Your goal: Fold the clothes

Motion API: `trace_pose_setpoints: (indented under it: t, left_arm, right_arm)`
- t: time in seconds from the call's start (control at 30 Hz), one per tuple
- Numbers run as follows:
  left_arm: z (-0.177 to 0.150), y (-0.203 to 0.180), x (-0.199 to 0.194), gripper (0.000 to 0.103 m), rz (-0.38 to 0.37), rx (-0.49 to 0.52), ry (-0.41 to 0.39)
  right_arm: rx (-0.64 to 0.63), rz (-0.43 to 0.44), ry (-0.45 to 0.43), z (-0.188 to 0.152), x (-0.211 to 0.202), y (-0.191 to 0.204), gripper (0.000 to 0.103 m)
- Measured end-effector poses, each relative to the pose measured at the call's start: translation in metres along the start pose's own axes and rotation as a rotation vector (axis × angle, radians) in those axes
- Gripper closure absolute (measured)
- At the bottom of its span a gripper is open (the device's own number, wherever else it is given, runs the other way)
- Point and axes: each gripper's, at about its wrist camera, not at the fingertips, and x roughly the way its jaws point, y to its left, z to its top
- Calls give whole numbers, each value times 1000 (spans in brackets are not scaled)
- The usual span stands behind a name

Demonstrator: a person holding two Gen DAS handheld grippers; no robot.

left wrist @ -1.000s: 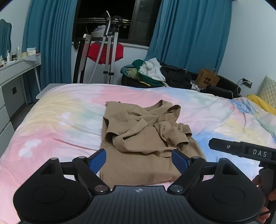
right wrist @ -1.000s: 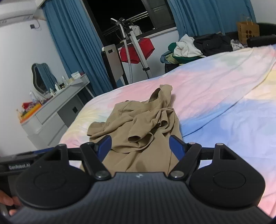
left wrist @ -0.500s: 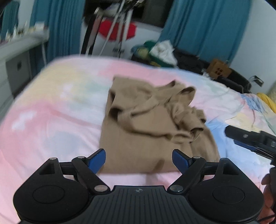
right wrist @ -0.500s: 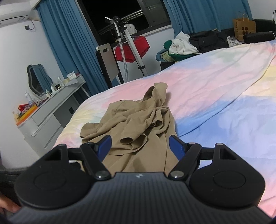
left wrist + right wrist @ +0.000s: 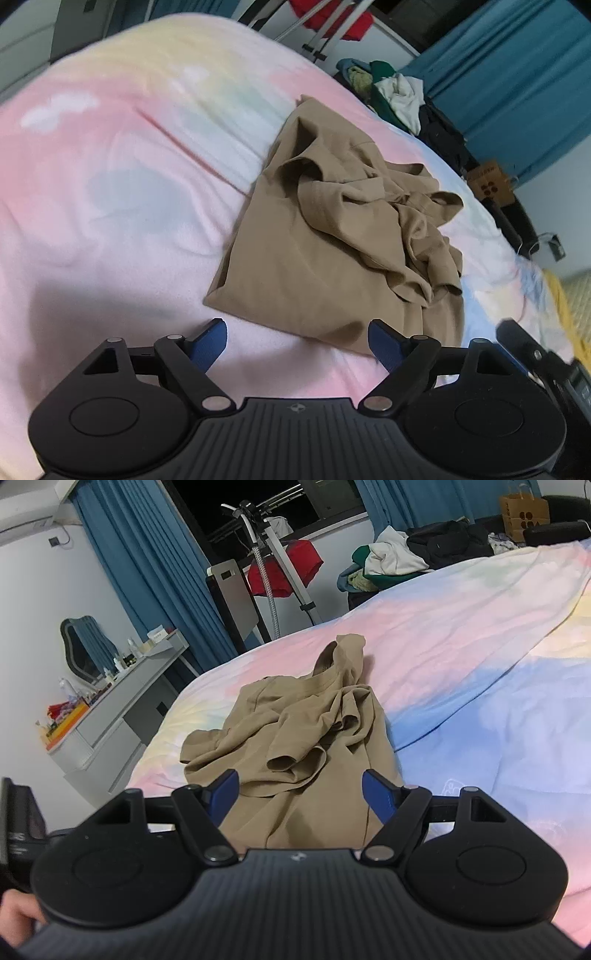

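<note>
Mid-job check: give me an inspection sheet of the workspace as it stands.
Surface: bed sheet, pastel tie-dye, lightly wrinkled.
Job's things: tan shirt, crumpled, sleeves bunched on top, not yet folded.
Clutter: clothes pile beyond the bed; paper bag.
Grippers: left gripper open, at the shirt's near hem; right gripper open, over the shirt's lower part; neither holds anything.
Cables: wall plug and cord past the far edge.
Surroundings: blue curtains, dresser, garment steamer.
</note>
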Motion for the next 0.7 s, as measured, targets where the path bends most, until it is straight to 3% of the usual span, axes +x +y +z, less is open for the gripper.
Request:
trace_pose_setpoints:
  t: [0.13, 0.3, 0.4, 0.47, 0.5, 0.63, 0.7]
  left_arm:
    - [13, 13, 15, 22, -42, -107, -26]
    - [22, 23, 21, 45, -96, -175, -89]
    - [24, 23, 20, 65, -130, -193, -108]
    - [24, 21, 15, 91, -146, -190, -131]
    - [25, 20, 13, 93, -151, -186, -142]
    - [28, 24, 2, 95, -240, -234, -177]
    - [29, 27, -1, 96, -268, -266, -176]
  right_arm:
    - [112, 62, 37, 1, 1, -12, 26]
    - [366, 258, 131, -8, 13, -28, 26]
    - [519, 319, 257, -24, 37, -38, 26]
    - [594, 308, 312, -34, 50, -46, 26]
    - [632, 298, 333, -39, 56, -50, 26]
    - [802, 266, 260, -49, 66, -75, 28]
    - [818, 256, 199, -48, 66, -78, 28]
